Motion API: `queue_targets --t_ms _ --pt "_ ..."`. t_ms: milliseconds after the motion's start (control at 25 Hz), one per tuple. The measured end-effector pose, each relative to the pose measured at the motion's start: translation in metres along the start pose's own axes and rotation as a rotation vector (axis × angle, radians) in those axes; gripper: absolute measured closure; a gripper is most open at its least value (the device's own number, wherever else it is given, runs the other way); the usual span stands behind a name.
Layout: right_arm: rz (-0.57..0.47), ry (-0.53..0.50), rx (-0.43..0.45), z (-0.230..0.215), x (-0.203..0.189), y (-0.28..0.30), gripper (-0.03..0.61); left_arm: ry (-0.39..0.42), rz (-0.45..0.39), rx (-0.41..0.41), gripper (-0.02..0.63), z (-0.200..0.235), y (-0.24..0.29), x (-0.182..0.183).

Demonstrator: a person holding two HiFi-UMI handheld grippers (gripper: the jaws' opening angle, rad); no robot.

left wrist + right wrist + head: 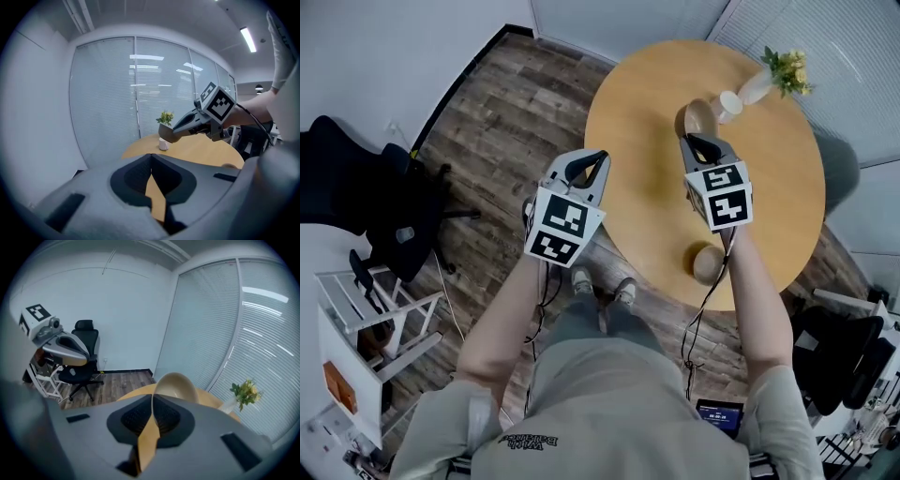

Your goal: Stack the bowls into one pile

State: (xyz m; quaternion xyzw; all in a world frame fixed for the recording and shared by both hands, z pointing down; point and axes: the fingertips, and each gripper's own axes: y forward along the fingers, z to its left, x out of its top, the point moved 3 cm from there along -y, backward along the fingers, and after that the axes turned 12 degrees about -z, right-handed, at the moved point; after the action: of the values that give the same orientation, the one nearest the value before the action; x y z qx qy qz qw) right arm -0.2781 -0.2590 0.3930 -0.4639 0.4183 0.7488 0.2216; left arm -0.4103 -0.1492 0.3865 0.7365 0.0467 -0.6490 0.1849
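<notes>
Now the right gripper (696, 142) is pinching the rim of a tan bowl (697, 119). Its jaws are squeezed tight on the thin rim. The bowl is tipped on its side and hangs in the air over the round wooden table (647, 112). Seen from the head, this bowl is toward 12 o'clock from the middle of the table. In the right gripper view, the bowl sticks up just past the jaw tips, with its open side showing.

A second bowl (709, 264) sits on the table at 6 o'clock, close to the edge nearest the person. The two bowls are well apart.

The left gripper (592, 161) is up at the 9 o'clock edge of the table. Its jaws are pressed together at the tips, and it holds nothing.

A white vase (750, 91) with yellow flowers (787, 70) stands on the table at 1 o'clock, near the held bowl but not touching it. A black chair (389, 211) stands on the wooden floor (506, 103), far out at 9 o'clock.
</notes>
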Motion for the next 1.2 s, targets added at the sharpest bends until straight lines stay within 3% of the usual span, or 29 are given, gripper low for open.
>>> queue_targets --t_ms 640,1000,1200 --pt "-0.264 -0.018 -0.036 0.021 0.088 -0.145 0.545 0.077 -0.132 -0.003 0.595 -0.038 -0.062 0.079" --pt "-0.36 -0.029 -0.052 0.039 0.111 -0.218 0.545 0.126 -0.203 -0.025 0.595 -0.06 -0.094 0.116" --pt "-0.397 -0.058 -0.034 0.055 0.116 -0.248 0.545 0.124 -0.211 -0.028 0.595 -0.067 -0.11 0.119"
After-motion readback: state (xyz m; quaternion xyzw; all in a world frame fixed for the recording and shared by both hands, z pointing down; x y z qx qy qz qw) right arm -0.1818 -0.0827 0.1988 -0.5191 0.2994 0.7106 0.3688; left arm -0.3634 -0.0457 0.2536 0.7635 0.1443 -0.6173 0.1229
